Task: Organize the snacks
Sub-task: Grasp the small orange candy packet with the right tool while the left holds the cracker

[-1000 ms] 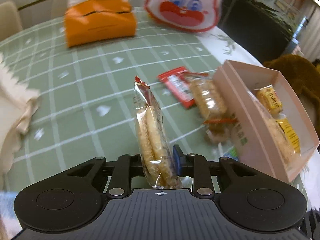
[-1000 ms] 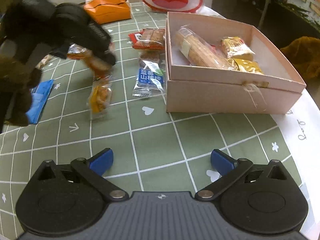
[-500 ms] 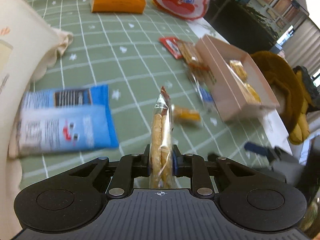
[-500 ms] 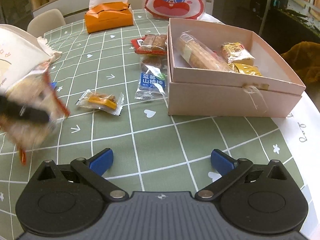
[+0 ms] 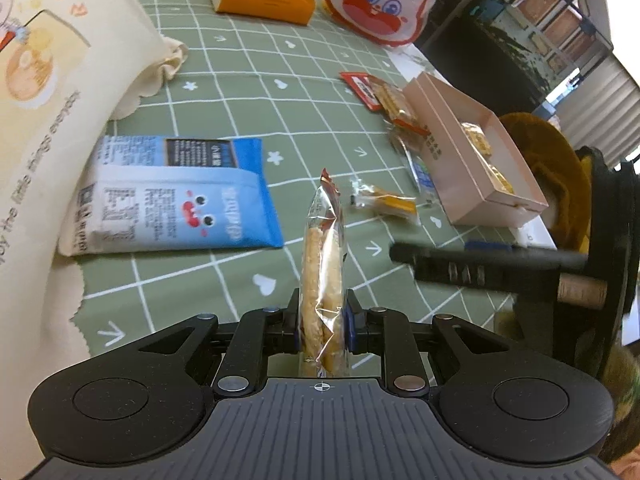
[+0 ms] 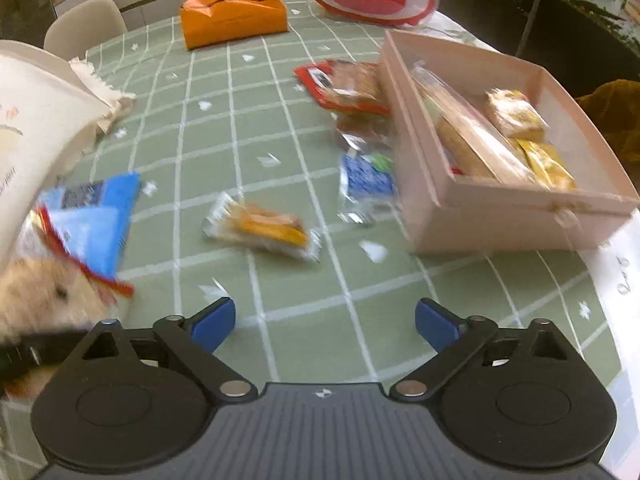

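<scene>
On the far left, a cream cloth bag (image 5: 60, 60) is showing the words "the little things". My left tongs (image 5: 322, 326) are pinching a clear cracker packet (image 5: 323, 264) upright above the desk (image 5: 240, 112). My right tongs (image 6: 322, 322) are spread but closing on nothing. The pink box (image 6: 500, 216) is sitting right; its label is unreadable.

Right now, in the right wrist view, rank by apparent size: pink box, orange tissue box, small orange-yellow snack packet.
1. pink box, largest
2. orange tissue box, though it sits farther away
3. small orange-yellow snack packet, smallest
</scene>
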The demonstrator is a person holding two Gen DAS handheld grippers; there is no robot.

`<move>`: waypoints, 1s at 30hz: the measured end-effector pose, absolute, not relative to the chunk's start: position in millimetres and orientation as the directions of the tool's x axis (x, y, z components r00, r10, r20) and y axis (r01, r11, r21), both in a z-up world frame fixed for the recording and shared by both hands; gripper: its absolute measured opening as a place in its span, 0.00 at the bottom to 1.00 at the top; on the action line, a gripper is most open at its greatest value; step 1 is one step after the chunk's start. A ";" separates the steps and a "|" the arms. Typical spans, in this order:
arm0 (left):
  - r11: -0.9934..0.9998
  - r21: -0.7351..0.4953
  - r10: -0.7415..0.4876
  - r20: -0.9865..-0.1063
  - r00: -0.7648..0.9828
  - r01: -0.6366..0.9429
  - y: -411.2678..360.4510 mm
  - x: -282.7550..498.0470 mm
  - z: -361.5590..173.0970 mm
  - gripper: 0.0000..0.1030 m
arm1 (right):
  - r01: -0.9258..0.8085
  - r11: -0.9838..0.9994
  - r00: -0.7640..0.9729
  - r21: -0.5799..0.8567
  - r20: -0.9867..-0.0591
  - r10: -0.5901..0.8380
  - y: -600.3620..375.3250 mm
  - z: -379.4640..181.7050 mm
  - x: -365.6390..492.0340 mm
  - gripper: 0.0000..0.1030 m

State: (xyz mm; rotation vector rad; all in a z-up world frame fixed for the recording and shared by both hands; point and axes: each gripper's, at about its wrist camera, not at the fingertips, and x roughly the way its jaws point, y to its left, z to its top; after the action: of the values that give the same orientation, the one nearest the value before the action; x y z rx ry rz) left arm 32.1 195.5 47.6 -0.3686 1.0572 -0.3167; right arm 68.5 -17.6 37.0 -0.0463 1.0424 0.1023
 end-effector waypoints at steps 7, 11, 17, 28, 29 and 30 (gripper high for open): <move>0.879 -0.467 -0.455 -0.763 0.460 0.094 201.5 28.5 42.8 0.22 | -0.130 0.991 0.517 -0.019 -0.855 0.051 18.5 50.0 103.0 0.93; 0.867 -0.489 -0.473 -0.748 0.466 0.096 207.8 27.7 40.9 0.22 | -0.124 0.991 0.506 -0.049 -0.862 0.021 26.3 47.5 119.9 0.83; 0.855 -0.511 -0.491 -0.738 0.463 0.092 216.5 28.4 37.6 0.23 | -0.133 0.991 0.433 0.009 -0.899 0.066 29.4 47.6 117.2 0.55; 0.850 -0.522 -0.491 -0.735 0.468 0.071 224.1 25.5 36.1 0.23 | -0.177 0.980 0.420 0.088 -0.894 0.156 37.4 68.8 90.3 0.57; 0.850 -0.522 -0.490 -0.735 0.468 0.070 224.8 25.2 36.0 0.23 | -0.179 0.981 0.428 0.072 -0.892 0.143 34.9 69.7 91.8 0.57; 0.850 -0.523 -0.490 -0.736 0.467 0.069 225.5 25.0 35.9 0.23 | -0.180 0.982 0.433 0.058 -0.892 0.132 33.5 69.3 93.4 0.57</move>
State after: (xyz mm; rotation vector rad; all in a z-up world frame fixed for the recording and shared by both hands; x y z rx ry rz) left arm 25.0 225.5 35.9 -0.4590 1.0353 -0.3580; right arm 93.4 33.5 69.3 -0.0486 1.1059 0.1941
